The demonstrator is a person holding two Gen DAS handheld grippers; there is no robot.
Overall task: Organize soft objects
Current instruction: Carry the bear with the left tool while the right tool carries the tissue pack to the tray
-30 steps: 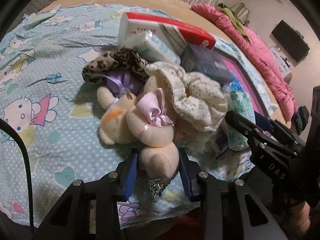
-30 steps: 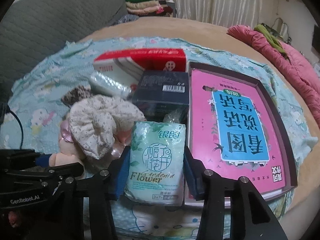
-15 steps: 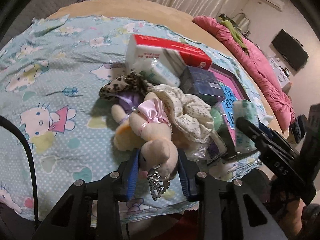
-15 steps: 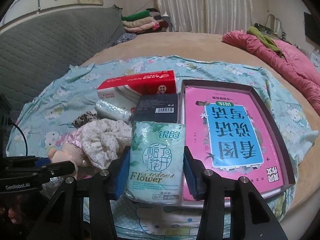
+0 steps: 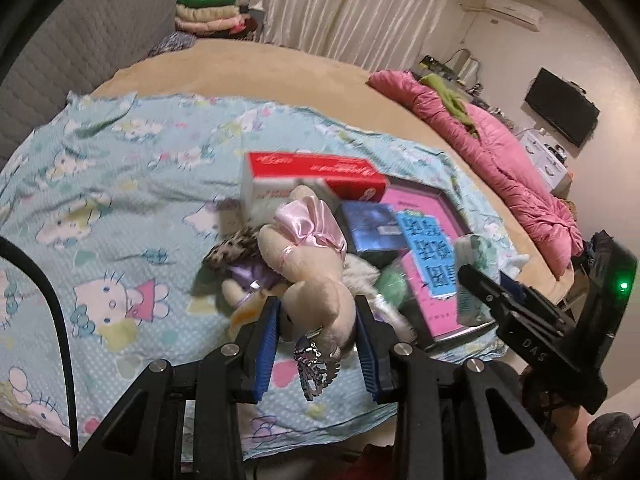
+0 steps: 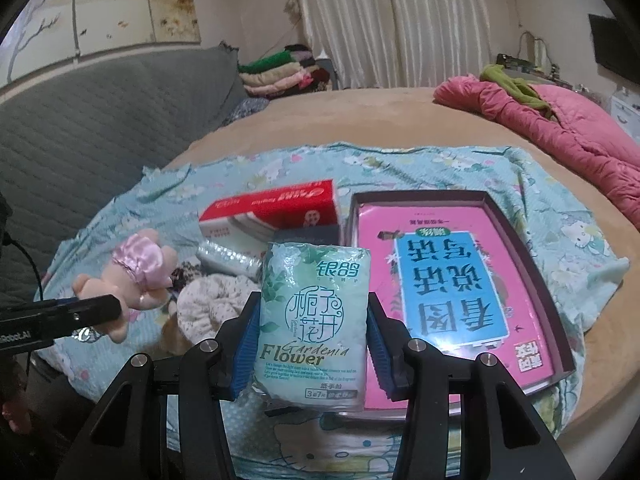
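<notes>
My left gripper is shut on a cream plush toy with a pink satin skirt and holds it lifted above the bed; the toy also shows in the right wrist view. My right gripper is shut on a green tissue pack marked "Gardenia Flower", held above the bed. On the blue Hello Kitty sheet lie a cream scrunchie, a leopard-print scrunchie and a purple piece of fabric.
A red and white tissue box, a dark blue box and a clear-wrapped pack lie beside a dark tray holding a pink book. A pink quilt lies at the far right.
Both grippers have risen and drawn back from the pile. The plush toy has come up off the bed in my left gripper; the tissue pack has risen with my right.
</notes>
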